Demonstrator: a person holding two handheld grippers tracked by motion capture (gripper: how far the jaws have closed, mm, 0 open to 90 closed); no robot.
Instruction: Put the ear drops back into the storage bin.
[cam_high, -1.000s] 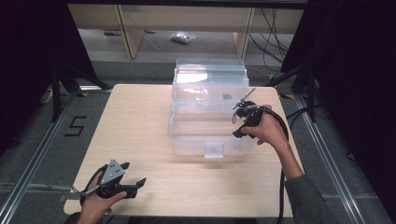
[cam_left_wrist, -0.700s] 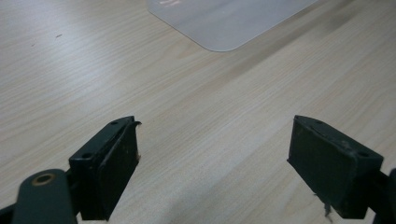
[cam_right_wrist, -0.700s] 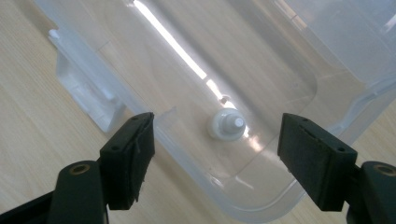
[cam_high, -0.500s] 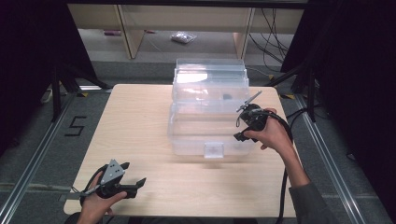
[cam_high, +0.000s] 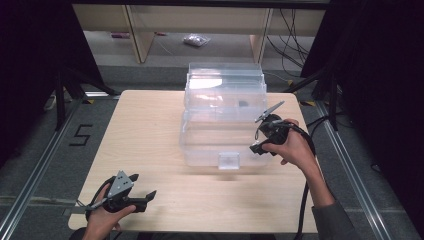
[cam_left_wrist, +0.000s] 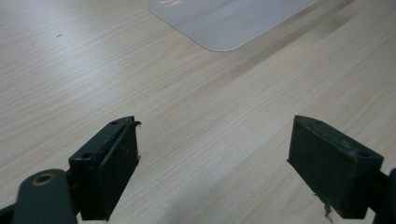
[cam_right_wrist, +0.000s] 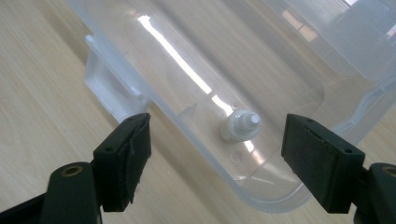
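A clear plastic bin (cam_high: 220, 135) stands on the wooden table (cam_high: 150, 130), with its lid (cam_high: 225, 82) raised at the back. My right gripper (cam_high: 257, 142) hovers open at the bin's front right corner, tilted down toward it. In the right gripper view its jaws (cam_right_wrist: 217, 154) frame the bin's wall (cam_right_wrist: 196, 56) and a small white capped thing (cam_right_wrist: 239, 127) lying on the bin's floor. My left gripper (cam_high: 142, 186) rests open at the table's near left corner. Its jaws (cam_left_wrist: 212, 149) hold nothing above bare wood.
A clear latch tab (cam_high: 228, 160) sticks out of the bin's front wall, also visible in the right gripper view (cam_right_wrist: 109, 79). One corner of the bin (cam_left_wrist: 224, 23) lies ahead of the left gripper. Shelving and cables stand beyond the table's far edge.
My right gripper has drifted a little to the right and nearer along the bin's right side. The left gripper has stayed put.
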